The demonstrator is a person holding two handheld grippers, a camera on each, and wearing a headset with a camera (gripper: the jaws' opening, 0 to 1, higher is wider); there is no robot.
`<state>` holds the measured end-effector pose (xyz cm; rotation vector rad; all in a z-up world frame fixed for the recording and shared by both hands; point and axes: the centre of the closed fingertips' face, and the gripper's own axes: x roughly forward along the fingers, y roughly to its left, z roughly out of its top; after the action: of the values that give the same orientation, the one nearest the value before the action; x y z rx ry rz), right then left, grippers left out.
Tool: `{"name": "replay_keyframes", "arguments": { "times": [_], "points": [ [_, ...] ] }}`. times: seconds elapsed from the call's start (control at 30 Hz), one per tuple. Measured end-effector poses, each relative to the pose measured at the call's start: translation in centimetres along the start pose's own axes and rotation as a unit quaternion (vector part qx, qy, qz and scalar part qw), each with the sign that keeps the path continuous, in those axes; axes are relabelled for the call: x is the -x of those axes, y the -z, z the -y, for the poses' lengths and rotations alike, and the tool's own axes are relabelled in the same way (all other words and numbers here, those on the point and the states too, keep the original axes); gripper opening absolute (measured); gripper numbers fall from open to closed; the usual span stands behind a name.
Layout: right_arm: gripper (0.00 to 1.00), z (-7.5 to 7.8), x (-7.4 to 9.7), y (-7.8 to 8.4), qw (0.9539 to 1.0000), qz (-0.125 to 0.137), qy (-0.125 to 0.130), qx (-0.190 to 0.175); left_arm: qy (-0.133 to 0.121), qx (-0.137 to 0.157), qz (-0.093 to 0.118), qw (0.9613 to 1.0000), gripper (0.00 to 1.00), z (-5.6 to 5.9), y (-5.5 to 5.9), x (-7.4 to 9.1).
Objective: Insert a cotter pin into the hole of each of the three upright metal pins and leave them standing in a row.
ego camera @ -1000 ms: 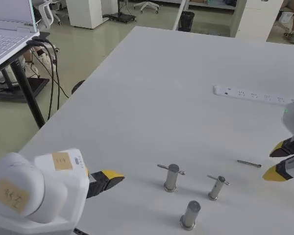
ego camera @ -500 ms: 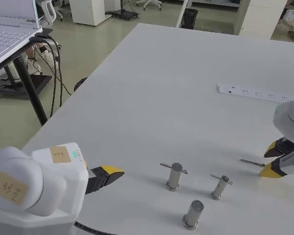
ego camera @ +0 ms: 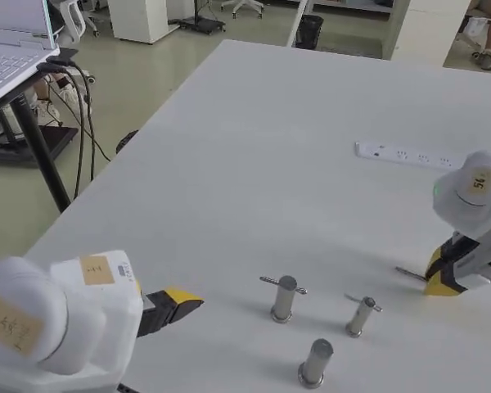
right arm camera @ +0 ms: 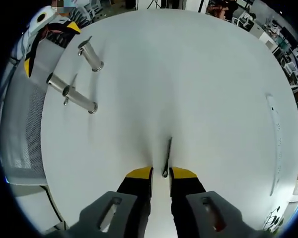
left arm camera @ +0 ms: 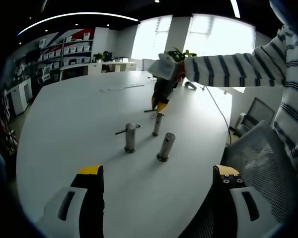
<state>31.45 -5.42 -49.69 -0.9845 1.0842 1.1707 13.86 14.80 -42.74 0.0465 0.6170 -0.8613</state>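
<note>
On the bench [ego camera: 270, 164], right gripper [right arm camera: 161, 173] set narrow fingers astride the loose cotter pin [right arm camera: 168, 154], not yet closed; left gripper [left arm camera: 157, 171] wide, idle. Next move needed: pinch, lift, thread bare metal pin [ego camera: 317, 360].

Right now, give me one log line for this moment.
rear pins: cotters in | front pin: bare | loose cotter pin: on table, between right gripper jaws, unclamped | left gripper: open, holds nothing
</note>
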Motion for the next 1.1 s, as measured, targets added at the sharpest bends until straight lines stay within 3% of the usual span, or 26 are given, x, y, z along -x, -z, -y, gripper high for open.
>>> {"name": "replay_keyframes", "arguments": {
  "times": [0.3,0.37,0.63,0.7,0.73,1.1],
  "points": [
    [0.08,-0.21,-0.06,0.19,0.9994,-0.029,-0.011,0.015,0.003,-0.005,-0.005,1.0,0.89,0.36,0.09,-0.27],
    [0.08,-0.28,-0.04,0.29,0.9987,-0.027,-0.015,0.04,-0.001,-0.007,-0.01,0.9999,0.89,0.21,0.32,-0.31],
    [0.04,-0.3,0.04,0.5,0.9991,0.007,-0.007,0.041,0.0,-0.004,-0.011,0.9999,0.88,0.27,0.52,-0.25],
    [0.0,0.47,0.0,0.42,0.999,0.016,0.018,0.039,0.0,-0.006,-0.011,0.9999,0.88,0.3,0.49,-0.25],
    [0.0,0.12,-0.06,0.43,0.9994,0.015,0.009,0.03,0.0,-0.007,-0.011,0.9999,0.88,0.35,0.45,-0.25],
    [0.0,0.18,-0.21,0.42,0.9992,0.019,0.017,0.031,0.001,-0.011,-0.015,0.9998,0.88,0.56,0.6,-0.3]
  ]
}}
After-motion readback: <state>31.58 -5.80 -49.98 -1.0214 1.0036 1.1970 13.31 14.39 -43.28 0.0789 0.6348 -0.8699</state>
